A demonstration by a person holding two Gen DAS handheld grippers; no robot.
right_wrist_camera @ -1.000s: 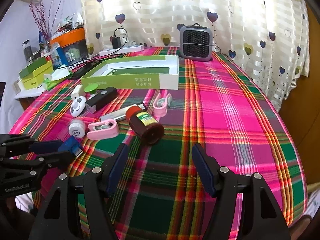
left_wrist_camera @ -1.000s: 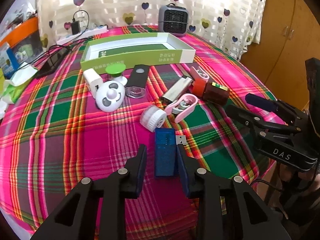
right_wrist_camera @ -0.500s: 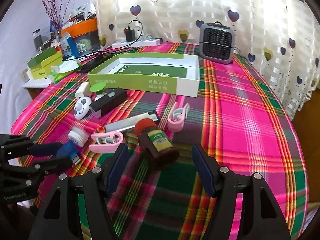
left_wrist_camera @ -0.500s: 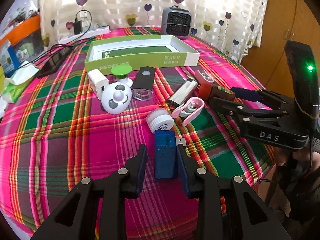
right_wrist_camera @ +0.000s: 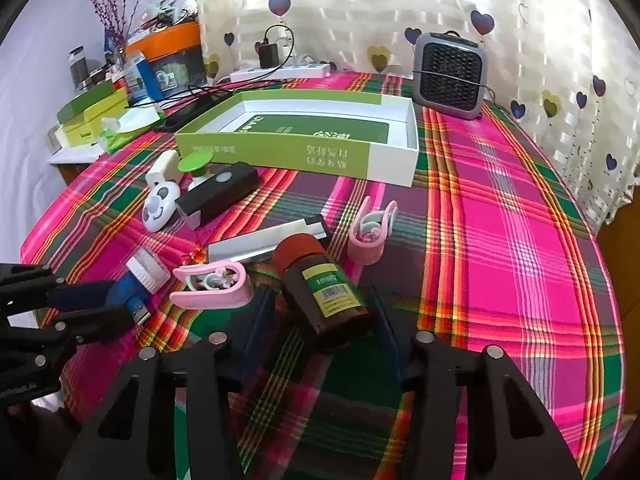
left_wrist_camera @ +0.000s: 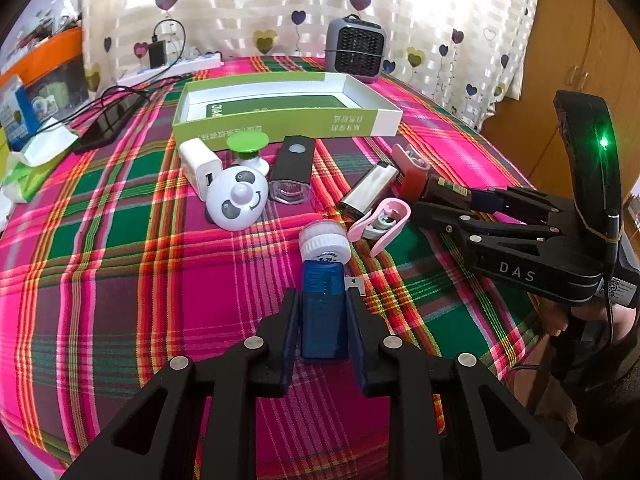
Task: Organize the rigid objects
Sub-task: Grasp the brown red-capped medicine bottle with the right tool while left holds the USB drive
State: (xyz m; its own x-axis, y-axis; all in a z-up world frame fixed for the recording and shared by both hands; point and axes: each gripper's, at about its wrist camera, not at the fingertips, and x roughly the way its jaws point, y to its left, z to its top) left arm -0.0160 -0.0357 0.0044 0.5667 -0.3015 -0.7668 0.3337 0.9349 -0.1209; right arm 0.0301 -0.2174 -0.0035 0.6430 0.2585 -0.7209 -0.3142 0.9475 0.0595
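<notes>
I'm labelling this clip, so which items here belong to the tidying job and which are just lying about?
Job: blue USB stick, brown bottle, white jar, panda fan, green tray box.
Lying about: grey heater, power strip, phone.

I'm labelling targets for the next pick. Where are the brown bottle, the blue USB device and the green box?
brown bottle (right_wrist_camera: 328, 300): right wrist view, on its yellow-green label.
blue USB device (left_wrist_camera: 323, 312): left wrist view, on its top face.
green box (right_wrist_camera: 280, 152): right wrist view, on its near green wall.
</notes>
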